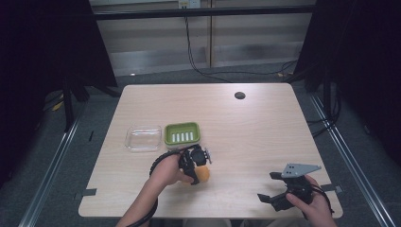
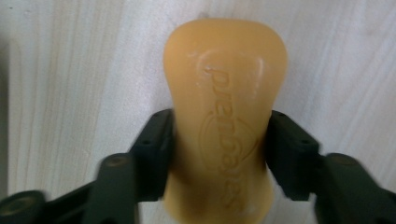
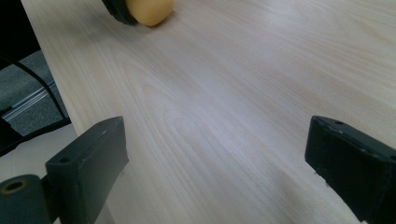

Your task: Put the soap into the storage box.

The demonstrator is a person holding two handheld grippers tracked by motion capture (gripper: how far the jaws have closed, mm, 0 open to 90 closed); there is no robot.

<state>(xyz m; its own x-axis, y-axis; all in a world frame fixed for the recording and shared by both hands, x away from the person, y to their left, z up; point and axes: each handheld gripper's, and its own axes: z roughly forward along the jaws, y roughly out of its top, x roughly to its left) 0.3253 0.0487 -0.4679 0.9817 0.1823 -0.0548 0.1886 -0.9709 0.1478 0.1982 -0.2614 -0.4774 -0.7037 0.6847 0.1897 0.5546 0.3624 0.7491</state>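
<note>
The left tool (image 2: pixel 219 140) clamps the soap (image 2: pixel 224 116) across its waist; the green dish (image 1: pixel 183 133) lies just beyond (right tool (image 1: pixel 274 187) released, farther off).

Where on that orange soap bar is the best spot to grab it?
At its narrow waist, from above. The soap lies flat on the table and pinches in at the middle, so jaws on its two long sides sit in the hollow. The left hand-held gripper grips it that way.
</note>
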